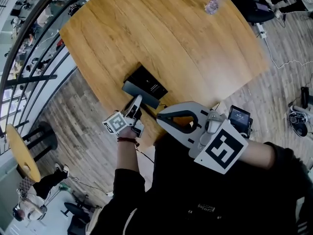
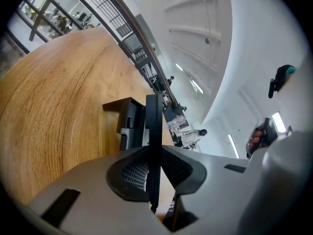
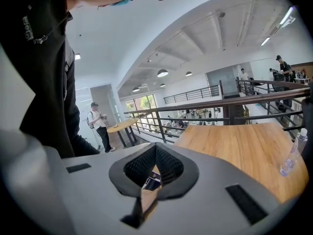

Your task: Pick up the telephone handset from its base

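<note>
Table: a wood top [image 1: 195,48] with a curved edge, a railing past its left side and a wide hall beyond.
Left gripper: your left gripper [image 1: 137,102] is at the near edge, clenched on the handset; the pads press on both of its flat sides.
Handset: in the left gripper view the handset [image 2: 153,124] shows as a thin dark bar seen edge-on, upright between the jaws. Its long axis crosses the line you point along.
Base: the base [image 1: 146,82] sits on the table just beyond the jaws, a little in from the near edge.
Key relation: the base lies ahead of and below the handset, so the way off looks to be up and toward you.
Right gripper: your right gripper [image 1: 159,115] has its tips together on nothing. It is just right of the base and apart from it.
Bottle: a bottle [image 1: 215,0] stands at the far right edge, well apart.
Hidden: the jaws cover the handset's lower end. You cannot tell whether it has cleared the base. In the head view the gripper hides most of the handset.
</note>
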The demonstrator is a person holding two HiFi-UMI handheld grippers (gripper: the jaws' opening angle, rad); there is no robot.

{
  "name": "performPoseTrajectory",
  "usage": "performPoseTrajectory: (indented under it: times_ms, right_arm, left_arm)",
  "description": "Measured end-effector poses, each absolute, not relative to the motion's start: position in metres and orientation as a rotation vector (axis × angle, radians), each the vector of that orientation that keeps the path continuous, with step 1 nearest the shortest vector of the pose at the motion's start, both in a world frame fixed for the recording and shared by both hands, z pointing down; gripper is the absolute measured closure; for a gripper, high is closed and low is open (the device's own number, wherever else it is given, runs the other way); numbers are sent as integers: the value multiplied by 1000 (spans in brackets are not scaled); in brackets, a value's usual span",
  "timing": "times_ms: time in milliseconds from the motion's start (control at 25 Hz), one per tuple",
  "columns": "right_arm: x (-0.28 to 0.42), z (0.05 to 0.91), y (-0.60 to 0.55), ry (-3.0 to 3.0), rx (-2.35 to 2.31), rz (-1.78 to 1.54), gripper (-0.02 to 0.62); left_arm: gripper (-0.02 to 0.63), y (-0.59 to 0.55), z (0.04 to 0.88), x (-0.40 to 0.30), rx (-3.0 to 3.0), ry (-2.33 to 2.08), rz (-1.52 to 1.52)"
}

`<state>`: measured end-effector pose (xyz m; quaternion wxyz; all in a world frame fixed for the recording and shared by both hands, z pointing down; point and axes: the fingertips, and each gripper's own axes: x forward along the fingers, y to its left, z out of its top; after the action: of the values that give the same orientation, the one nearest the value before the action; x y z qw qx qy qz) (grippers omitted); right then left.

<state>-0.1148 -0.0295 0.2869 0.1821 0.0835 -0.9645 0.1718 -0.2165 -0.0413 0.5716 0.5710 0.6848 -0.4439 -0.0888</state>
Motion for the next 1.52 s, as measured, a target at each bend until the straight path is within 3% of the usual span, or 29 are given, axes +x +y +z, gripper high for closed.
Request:
performPoseTrajectory:
  times_ms: [880,1520]
  right_arm:
    - [-70,255,-8,-2817,158,377,577]
    - [-53,222,9,-2915,34,252,577]
  left_arm:
    - [528,-41,451,-104,1762,-1163,-345]
    - [528,-31,350,-86,1862,-1425,-382]
